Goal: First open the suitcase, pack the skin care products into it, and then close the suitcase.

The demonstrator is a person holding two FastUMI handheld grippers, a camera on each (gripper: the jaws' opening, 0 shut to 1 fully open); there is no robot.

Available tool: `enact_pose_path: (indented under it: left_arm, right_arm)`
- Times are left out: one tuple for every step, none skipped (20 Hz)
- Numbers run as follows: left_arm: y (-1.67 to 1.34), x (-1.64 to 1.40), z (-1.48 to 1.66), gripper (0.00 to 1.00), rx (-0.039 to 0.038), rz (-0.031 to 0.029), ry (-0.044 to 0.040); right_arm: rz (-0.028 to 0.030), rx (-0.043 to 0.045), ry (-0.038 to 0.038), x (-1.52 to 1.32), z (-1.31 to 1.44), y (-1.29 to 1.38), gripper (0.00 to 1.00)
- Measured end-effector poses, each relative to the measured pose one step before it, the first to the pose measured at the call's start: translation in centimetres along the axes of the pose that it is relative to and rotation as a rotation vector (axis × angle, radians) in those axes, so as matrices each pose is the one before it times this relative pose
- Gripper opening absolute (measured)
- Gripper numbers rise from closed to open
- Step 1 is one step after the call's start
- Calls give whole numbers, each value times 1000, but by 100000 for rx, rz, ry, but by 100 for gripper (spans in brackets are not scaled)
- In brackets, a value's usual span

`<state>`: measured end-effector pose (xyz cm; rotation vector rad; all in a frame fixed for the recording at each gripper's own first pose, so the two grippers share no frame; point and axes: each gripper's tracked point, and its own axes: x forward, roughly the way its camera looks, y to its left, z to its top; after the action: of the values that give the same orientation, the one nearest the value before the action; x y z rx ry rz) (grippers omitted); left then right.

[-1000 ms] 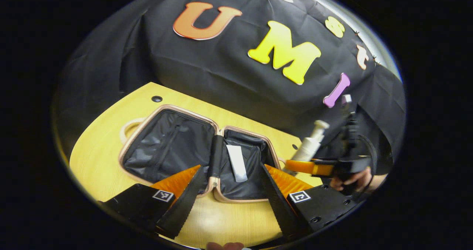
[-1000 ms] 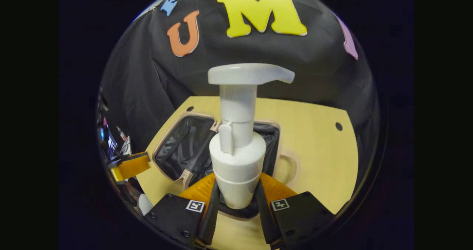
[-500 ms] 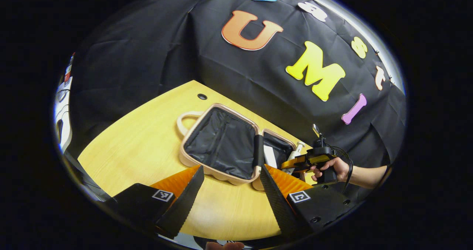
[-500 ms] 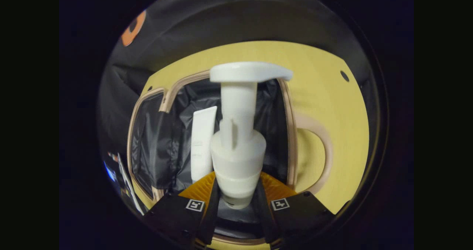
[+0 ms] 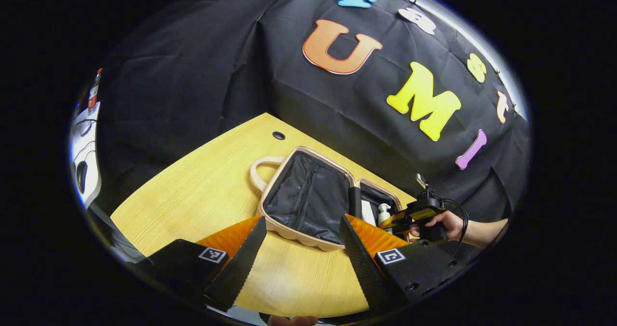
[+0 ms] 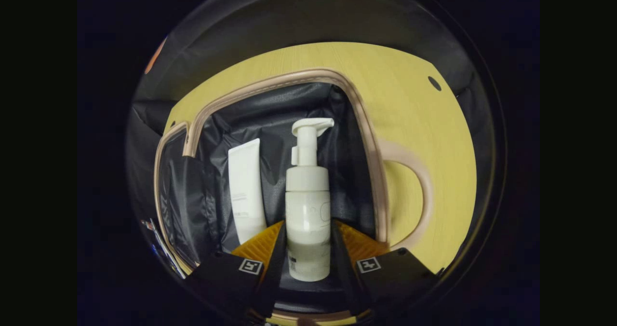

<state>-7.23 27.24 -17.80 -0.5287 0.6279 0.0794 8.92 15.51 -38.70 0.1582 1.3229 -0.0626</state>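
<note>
The pink-rimmed suitcase (image 5: 294, 232) lies open on the wooden table (image 5: 202, 186), its black lining showing. In the right gripper view a white pump bottle (image 6: 307, 205) rests in the right half of the suitcase (image 6: 367, 138), beside a white tube (image 6: 245, 186). My right gripper (image 6: 308, 223) is shut on the bottle's lower body, both fingers pressed against its sides. The left gripper view shows the bottle (image 5: 384, 211) and the tube (image 5: 369, 214) with the right gripper (image 5: 400, 218) low over that half. My left gripper (image 5: 302, 218) hangs open and holds nothing, just before the suitcase's near rim.
A hand (image 5: 450, 224) holds the right gripper at the table's right end. Loop handles stick out from both suitcase halves (image 5: 258, 169) (image 6: 419, 181). Cable holes (image 5: 278, 135) (image 6: 434, 83) mark the tabletop. Bare table (image 6: 409, 104) spreads left of the case. Black cloth walls stand behind.
The right gripper brought the pump bottle down into the suitcase's right half, where it now lies beside the tube. The left gripper pulled back and left, away from the case.
</note>
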Motion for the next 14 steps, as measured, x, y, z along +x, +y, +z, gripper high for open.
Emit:
enact_pose_path:
  left_arm:
    - [454,177,241,97,-2002,-579,-480]
    - [327,225,316,97,-2034,-943,-1050]
    - [318,385,571,97,-2269,-1563,-1475]
    - [261,216,512,98,-3890,-3636,-1580]
    - [-118,381,518,97,-4970,-5978,-1415]
    - [231,448,573,97,-4602,-4927,-2736]
    - [580,950,695,97,-4613,-3521,-1755]
    - [1484,1106,611,97,-4132,-1728,-1793]
    - [1784,1312,366,97,-3843,826,-1172]
    - [2220,1521,205,97,-3221,2173,-678]
    - [1548,1377,184,97,-3502,123,653]
    - [1109,916,115,96,-4486,86,402]
    - [858,1002,172,96,-4953,-123,742]
    - [640,724,-61,96,-3601,-112,899]
  right_arm:
    - [18,-1225,-1789,-815,166,15,57]
    - [-975,-1680,-2332,-933,105,-202,60]
    - [-1119,-2629,-3527,-1206,399,-334,64]
    - [437,-2628,-4169,-1462,417,-104,65]
    - [3022,-2235,-4675,-1886,506,346,69]
    - [5663,-1523,-3643,-1689,290,852,70]
    - [5982,-1499,-2565,-1767,114,850,70]
    - [5227,-1849,-2245,-1708,-28,613,68]
    - [4343,-1405,-1762,-1621,-16,792,70]
    - [3167,-2000,-2489,-1533,-165,610,70]
    - [3147,-2350,-3170,-1811,186,502,71]
    - [2772,-1545,-2225,-1508,-24,485,71]
    - [3369,-664,-2737,-1512,145,651,72]
    - [1210,-504,-3409,-1217,227,316,73]
